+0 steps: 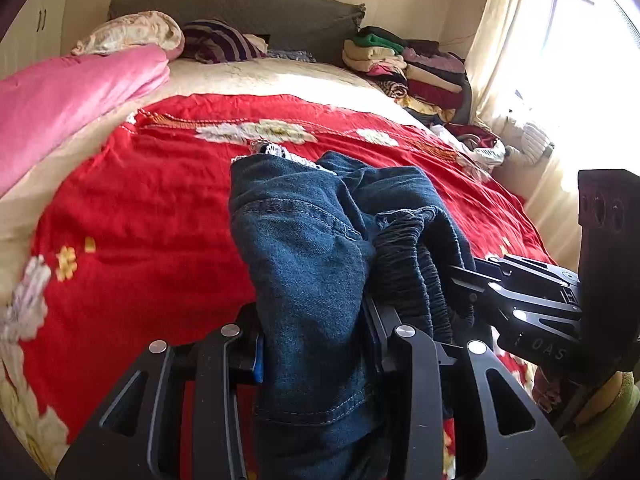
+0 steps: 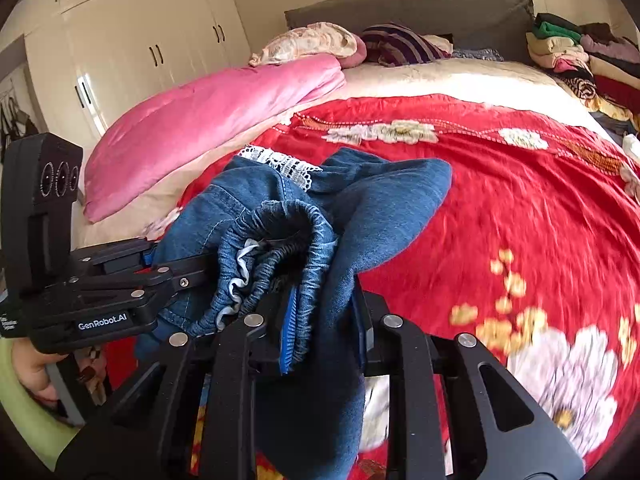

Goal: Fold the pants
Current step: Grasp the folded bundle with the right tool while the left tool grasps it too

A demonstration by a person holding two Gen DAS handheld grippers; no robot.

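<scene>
Pants (image 1: 304, 240) bunched between both claws, above red bedspread (image 1: 140, 200).

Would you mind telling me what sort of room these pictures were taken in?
Very likely a home bedroom: a wide bed under a red floral bedspread, a grey padded headboard, and cream built-in wardrobe doors along the wall.

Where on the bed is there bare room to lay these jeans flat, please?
The red blanket is bare from the pink quilt across to the clothes pile, and the cream strip before the pillows is free too. The window side is crowded with folded clothes and loose garments.
</scene>
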